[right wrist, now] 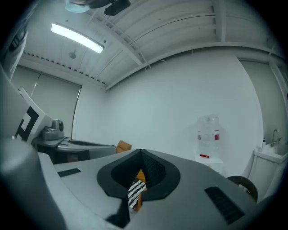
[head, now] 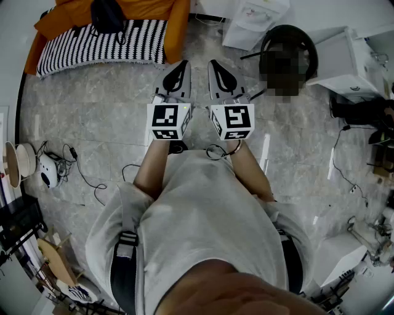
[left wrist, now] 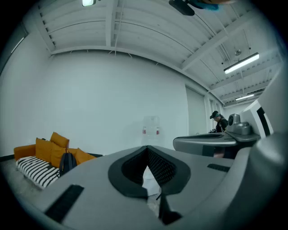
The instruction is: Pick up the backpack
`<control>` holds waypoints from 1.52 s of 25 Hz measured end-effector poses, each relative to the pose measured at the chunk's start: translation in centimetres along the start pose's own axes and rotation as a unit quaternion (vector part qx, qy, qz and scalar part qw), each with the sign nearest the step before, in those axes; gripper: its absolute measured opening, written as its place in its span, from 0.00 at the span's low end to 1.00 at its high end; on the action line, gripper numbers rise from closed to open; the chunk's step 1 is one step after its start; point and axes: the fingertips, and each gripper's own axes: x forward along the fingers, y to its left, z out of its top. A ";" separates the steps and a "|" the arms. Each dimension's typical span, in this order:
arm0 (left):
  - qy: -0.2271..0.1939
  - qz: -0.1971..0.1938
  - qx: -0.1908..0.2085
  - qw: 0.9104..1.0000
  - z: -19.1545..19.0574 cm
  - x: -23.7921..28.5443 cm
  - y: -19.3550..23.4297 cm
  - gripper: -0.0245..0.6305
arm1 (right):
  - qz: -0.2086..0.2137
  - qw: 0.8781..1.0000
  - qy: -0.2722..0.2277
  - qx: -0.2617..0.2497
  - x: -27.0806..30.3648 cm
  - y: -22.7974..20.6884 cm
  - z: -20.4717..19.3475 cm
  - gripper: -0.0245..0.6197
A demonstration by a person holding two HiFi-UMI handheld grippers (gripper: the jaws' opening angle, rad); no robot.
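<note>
The black backpack [head: 108, 15] stands on an orange sofa [head: 175, 24] at the far end of the room, upright against the orange cushions; the left gripper view also shows the backpack [left wrist: 67, 162] small at its lower left. Both grippers are held level, side by side, in front of the person's chest and well short of the sofa. My left gripper [head: 177, 72] is shut with nothing between its jaws, its tip [left wrist: 146, 155] closed. My right gripper [head: 220, 72] is also shut and empty, and through its closed tip [right wrist: 141, 158] a sliver of sofa shows.
A black-and-white striped blanket [head: 101, 43] covers the sofa seat. Another person [head: 284, 58] is at the upper right beside white furniture [head: 348, 61]. A water dispenser [right wrist: 208, 134] stands by the far wall. Cables and small items [head: 49, 169] lie on the grey floor at left.
</note>
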 end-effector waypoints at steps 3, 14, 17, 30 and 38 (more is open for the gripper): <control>0.000 0.003 -0.004 1.000 0.2 -0.1 1.8 0.06 | 0.010 1.000 -0.003 0.003 1.6 1.4 0.4 0.10; -0.002 0.034 -0.008 0.999 0.1 -1.3 12.6 0.05 | 0.029 0.999 -0.012 0.020 9.6 7.7 0.7 0.10; 0.005 0.035 -0.007 0.999 -0.3 -1.8 14.7 0.05 | 0.033 0.999 -0.006 0.025 11.4 9.3 0.6 0.10; 0.016 0.097 -0.012 0.995 -1.2 -5.0 26.5 0.05 | 0.080 0.996 0.005 0.035 19.5 17.2 0.5 0.10; 0.033 0.135 -0.006 0.990 -3.0 -3.4 33.1 0.05 | 0.107 0.994 0.007 0.029 26.6 19.4 -0.4 0.10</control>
